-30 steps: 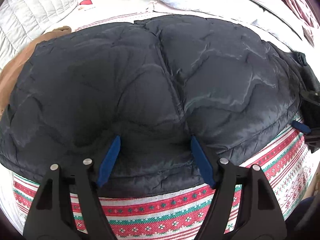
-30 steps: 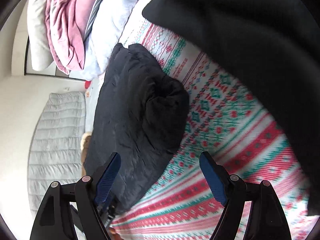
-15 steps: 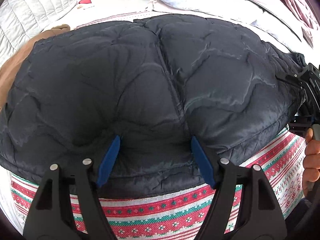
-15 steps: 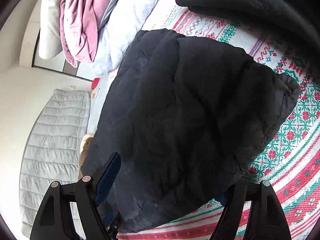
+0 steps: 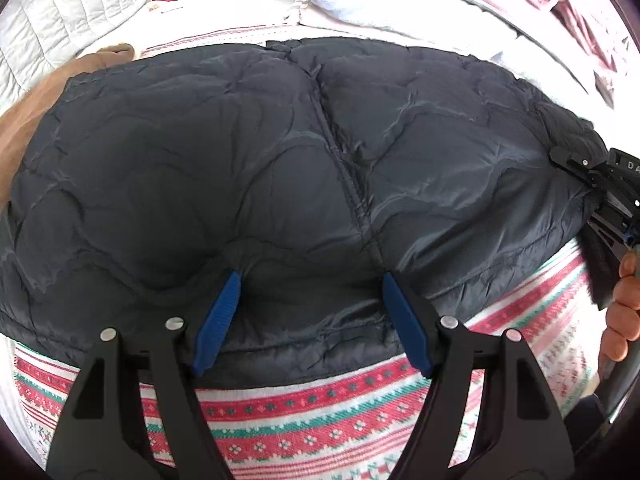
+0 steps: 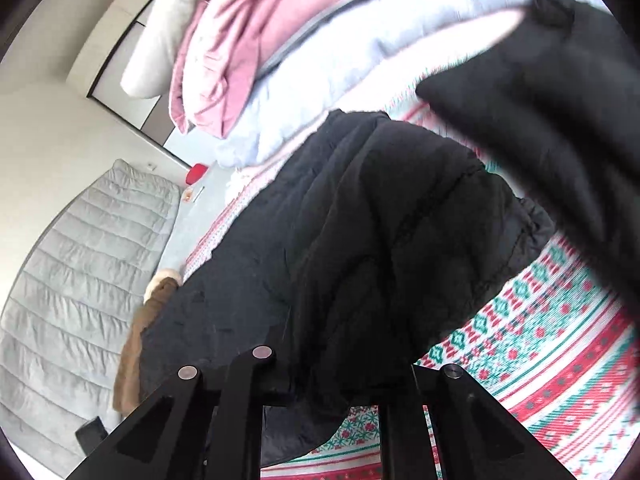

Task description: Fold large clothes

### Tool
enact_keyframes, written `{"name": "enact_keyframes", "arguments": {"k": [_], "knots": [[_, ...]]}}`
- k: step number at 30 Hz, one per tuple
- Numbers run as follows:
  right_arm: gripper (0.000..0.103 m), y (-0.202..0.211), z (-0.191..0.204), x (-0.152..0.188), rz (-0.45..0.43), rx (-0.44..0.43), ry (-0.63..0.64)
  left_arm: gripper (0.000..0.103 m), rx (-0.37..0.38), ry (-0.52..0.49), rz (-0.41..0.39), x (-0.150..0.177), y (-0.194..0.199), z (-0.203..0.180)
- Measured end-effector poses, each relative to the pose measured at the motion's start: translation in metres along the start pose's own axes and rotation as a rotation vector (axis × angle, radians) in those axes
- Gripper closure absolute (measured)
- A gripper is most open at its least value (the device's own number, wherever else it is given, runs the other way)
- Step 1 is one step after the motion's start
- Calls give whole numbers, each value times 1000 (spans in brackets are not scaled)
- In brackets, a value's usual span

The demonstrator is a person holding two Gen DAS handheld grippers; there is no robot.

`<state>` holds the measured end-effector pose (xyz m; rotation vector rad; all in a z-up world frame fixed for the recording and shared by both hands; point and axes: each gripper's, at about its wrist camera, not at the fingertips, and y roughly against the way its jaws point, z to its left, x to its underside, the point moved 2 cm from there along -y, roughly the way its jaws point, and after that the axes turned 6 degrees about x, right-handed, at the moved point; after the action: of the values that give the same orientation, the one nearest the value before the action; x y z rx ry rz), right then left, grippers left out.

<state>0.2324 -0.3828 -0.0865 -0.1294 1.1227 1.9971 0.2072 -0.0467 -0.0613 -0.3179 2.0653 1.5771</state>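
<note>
A dark navy quilted jacket [image 5: 280,184] lies spread on a bed with a red, green and white patterned cover [image 5: 304,412]. My left gripper [image 5: 310,308] is open, its blue pads pressed down on the jacket's near hem. My right gripper [image 6: 340,400] has closed on the jacket's right edge [image 6: 360,280]; its pads are hidden under the dark fabric. It also shows at the right edge of the left wrist view [image 5: 600,196], held by a hand.
Pink and white bedding [image 6: 280,60] is piled at the far side. A brown garment [image 5: 48,92] lies left of the jacket. A grey quilted headboard [image 6: 80,280] stands behind. Another black garment [image 6: 560,100] lies at the upper right.
My right gripper moved in onto the jacket's right edge and narrowed from wide open to closed over the fabric. My left gripper stayed in place, open on the hem.
</note>
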Motion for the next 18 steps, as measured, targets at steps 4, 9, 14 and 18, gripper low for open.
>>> {"name": "enact_keyframes", "arguments": {"k": [4,9,14,18], "knots": [[90,37,3,-13,-125,66,59,29,29,11,-15,0,10,5],[90,81,-12,-24,-237,131,77,29,63,-15,-10,2,12,-4],[90,93,-21,-22,-237,139,97,29,53,-70,0,3,9,-19],[90,98,-18,-22,-257,110,122,29,84,-31,-26,-4,16,-15]]}}
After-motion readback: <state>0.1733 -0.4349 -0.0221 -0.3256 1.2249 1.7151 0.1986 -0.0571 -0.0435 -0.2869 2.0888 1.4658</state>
